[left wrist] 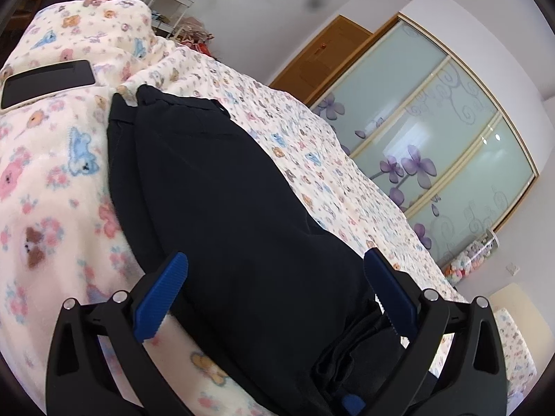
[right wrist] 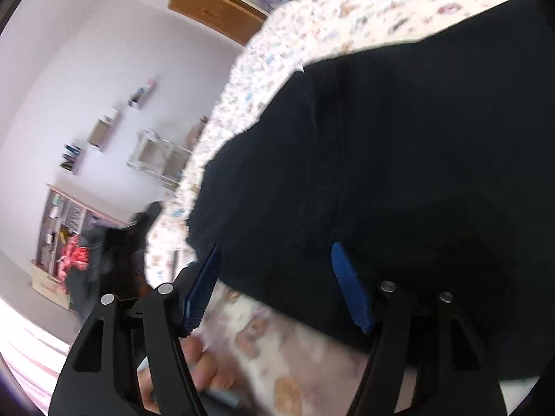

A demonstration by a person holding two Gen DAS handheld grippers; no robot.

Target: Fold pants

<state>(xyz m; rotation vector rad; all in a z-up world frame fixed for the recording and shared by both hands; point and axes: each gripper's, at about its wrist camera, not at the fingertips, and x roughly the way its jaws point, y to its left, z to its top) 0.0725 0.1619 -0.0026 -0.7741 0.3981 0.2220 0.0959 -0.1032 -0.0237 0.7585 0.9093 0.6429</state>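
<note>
Both grippers' fingers (left wrist: 163, 298) (right wrist: 350, 287) wide apart over dark pants (left wrist: 225, 187).

Soft, even daylight fills the room. My left view is sharp, with bright reflections on the wardrobe doors (left wrist: 433, 131) far ahead-right. My right view is smeared with motion blur. Both bend strongly toward dark circular edges.

Pants on the bed, phone at the far left corner

The pants (left wrist: 222, 187) lie lengthwise on the blanket (left wrist: 52, 180), reaching toward the bed's far end. A phone (left wrist: 47, 81) rests on the blanket beyond them to the left. The wardrobe (left wrist: 433, 131) stands past the bed's right edge.
</note>
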